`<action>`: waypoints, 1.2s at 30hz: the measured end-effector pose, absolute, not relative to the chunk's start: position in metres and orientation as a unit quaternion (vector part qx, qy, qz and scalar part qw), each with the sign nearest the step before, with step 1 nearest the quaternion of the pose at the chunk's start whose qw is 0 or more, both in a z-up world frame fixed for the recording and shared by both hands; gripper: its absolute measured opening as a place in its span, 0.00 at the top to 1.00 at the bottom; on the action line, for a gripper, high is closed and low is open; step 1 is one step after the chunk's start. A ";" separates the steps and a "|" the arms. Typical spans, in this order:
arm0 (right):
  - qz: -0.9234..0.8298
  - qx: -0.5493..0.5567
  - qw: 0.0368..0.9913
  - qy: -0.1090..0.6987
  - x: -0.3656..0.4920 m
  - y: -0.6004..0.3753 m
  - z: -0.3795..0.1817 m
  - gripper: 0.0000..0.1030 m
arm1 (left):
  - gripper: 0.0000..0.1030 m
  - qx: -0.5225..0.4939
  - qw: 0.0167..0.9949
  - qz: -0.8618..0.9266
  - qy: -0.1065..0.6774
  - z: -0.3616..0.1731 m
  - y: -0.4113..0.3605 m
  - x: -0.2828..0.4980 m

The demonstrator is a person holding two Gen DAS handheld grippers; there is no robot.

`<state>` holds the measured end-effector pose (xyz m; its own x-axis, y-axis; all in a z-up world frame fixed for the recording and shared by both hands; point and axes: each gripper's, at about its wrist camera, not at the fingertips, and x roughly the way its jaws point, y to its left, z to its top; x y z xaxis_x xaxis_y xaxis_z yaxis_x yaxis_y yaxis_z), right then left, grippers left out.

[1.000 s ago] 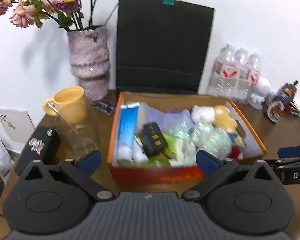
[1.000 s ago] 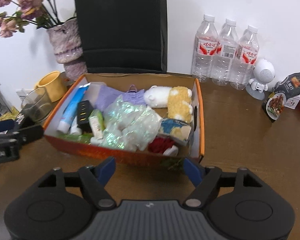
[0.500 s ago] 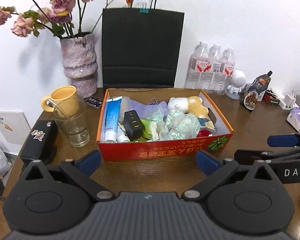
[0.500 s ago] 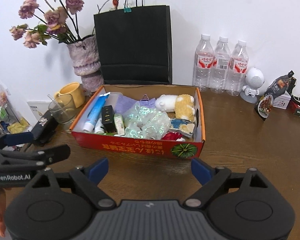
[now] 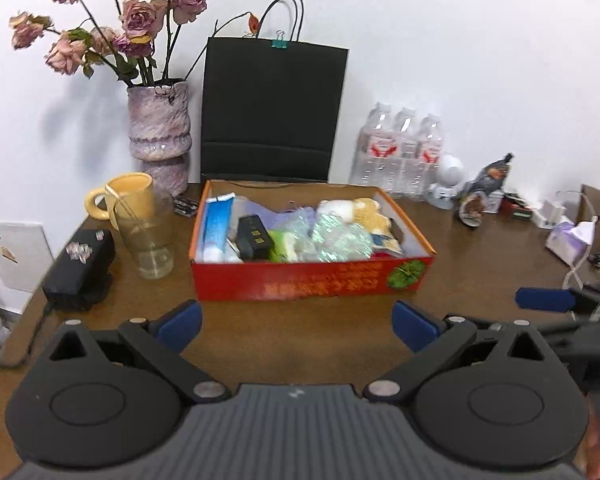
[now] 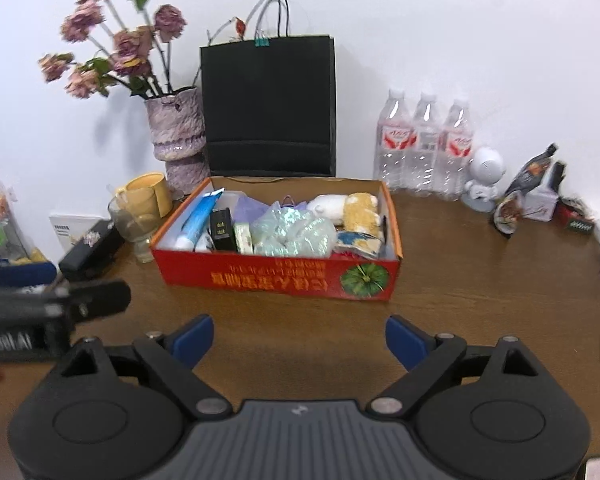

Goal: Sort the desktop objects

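Observation:
A red cardboard box (image 5: 308,278) (image 6: 284,278) sits mid-table, filled with a blue tube (image 5: 216,226), a black charger (image 5: 254,236), shiny plastic bags (image 6: 296,230), a white and yellow plush toy (image 6: 352,208) and other small items. My left gripper (image 5: 296,322) is open and empty, held back from the box's front wall. My right gripper (image 6: 298,338) is open and empty too, also in front of the box. Each gripper shows at the edge of the other's view.
Behind the box stand a black paper bag (image 5: 272,112), a vase of dried roses (image 5: 158,128) and three water bottles (image 5: 406,152). A yellow mug (image 5: 130,194), a glass (image 5: 148,236) and a black case (image 5: 80,268) are left. Small gadgets and tissues (image 5: 570,238) lie right.
Both grippers have pulled back and up from the box, so it looks smaller and farther. Both stay open and empty.

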<state>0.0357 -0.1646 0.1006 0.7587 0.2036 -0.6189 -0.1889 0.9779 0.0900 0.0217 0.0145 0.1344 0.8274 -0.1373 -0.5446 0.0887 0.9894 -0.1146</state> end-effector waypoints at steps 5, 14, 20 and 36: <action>0.103 0.009 0.944 0.313 -0.011 -0.166 0.056 0.06 | 0.00 -0.061 0.953 -0.044 0.294 0.077 0.013 -0.012; 0.073 0.011 0.941 0.330 -0.014 -0.169 -0.002 0.06 | 0.00 0.001 0.948 -0.002 0.317 0.008 0.009 -0.017; 0.056 0.027 0.939 0.339 -0.009 -0.173 -0.028 0.05 | 0.00 0.005 0.941 -0.004 0.337 -0.006 0.010 -0.013; 0.057 -0.009 0.938 0.342 -0.010 -0.159 -0.031 0.00 | 0.00 0.010 0.939 -0.006 0.343 -0.013 0.007 -0.008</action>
